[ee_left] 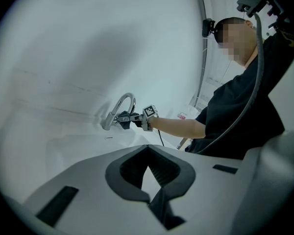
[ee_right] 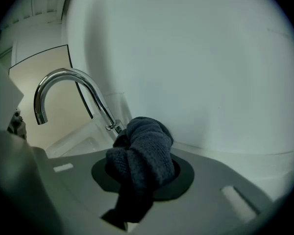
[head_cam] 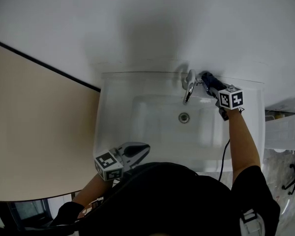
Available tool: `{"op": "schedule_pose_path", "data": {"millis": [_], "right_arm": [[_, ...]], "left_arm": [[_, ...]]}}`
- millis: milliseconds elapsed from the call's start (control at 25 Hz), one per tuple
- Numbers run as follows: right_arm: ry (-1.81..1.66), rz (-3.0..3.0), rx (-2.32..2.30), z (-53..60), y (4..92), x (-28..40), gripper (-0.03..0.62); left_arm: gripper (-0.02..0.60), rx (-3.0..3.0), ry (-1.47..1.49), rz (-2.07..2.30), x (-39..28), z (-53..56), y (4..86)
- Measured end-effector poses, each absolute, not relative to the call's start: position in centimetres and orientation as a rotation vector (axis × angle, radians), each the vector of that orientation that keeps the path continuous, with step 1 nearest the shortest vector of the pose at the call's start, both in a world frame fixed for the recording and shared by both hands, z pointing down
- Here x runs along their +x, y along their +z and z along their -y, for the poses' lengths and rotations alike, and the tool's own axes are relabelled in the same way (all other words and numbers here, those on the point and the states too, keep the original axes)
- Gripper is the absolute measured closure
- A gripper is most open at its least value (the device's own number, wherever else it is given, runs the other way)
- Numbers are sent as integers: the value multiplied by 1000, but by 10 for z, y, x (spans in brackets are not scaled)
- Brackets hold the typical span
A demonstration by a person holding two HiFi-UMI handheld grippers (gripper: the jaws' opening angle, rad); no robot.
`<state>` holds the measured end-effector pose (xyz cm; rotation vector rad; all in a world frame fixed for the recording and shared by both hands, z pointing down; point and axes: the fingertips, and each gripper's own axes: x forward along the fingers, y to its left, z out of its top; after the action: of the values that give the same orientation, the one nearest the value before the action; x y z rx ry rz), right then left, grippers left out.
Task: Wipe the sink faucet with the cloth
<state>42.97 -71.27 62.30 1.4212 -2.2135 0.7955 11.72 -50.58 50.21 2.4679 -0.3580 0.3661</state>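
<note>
The left gripper [head_cam: 143,149] hangs over the sink's [head_cam: 113,107] near rim, well apart from the faucet [head_cam: 189,85]. Its own view shows its jaws clenched with nothing between them. That view alone gives the faucet's arch side-on. At the right, the right gripper [head_cam: 205,78] meets the faucet. Only its own view shows the dark cloth [ee_right: 143,155] bunched in its jaws, touching the spout's base.
</note>
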Motion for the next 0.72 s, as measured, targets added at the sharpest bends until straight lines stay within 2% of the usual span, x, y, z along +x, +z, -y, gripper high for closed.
{"op": "schedule_pose_path", "data": {"millis": [560, 720], "right_arm": [[737, 2381, 1253, 667, 588, 381, 516], [723, 2485, 1007, 640, 588, 328, 516]], "left_arm": [[581, 2471, 398, 312, 130, 511, 510], [581, 2467, 402, 307, 132, 512, 509]]}}
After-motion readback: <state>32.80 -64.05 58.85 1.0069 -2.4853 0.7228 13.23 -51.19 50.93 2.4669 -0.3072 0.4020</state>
